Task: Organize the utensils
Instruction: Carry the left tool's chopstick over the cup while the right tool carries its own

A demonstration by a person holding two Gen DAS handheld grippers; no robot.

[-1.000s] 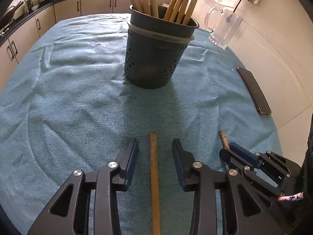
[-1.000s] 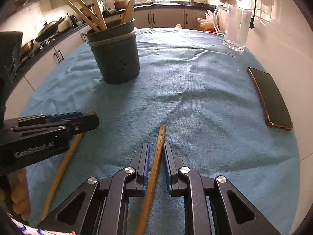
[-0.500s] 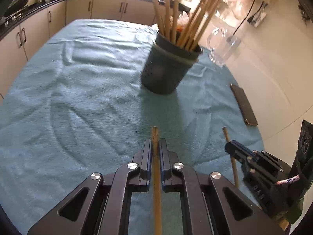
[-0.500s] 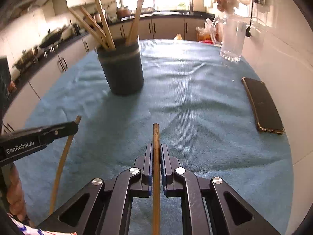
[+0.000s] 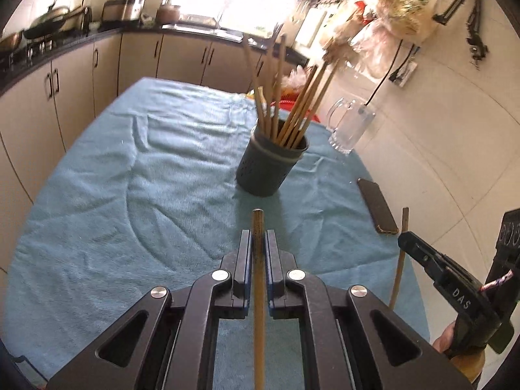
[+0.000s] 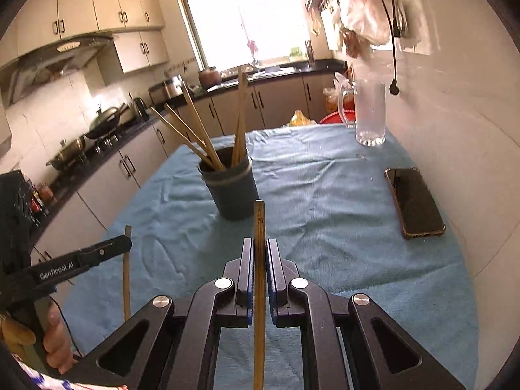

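— How are my two hand-held grippers sitting?

— Your left hand-held gripper (image 5: pixel 258 250) has its jaws closed, pads pressed on a wooden stick (image 5: pixel 258 279) that runs straight out between them. Your right hand-held gripper (image 6: pixel 259 253) is the same, clamped on its own wooden stick (image 6: pixel 259 276).

— And their pose?

— Both are raised above the desk's near edge, side by side and apart. Your left hand (image 6: pixel 53 341) wraps its handle, fingers curled.

"GenRobot.AI" on left hand-held gripper (image 6: pixel 126 243), "DAS" on right hand-held gripper (image 5: pixel 403 237)
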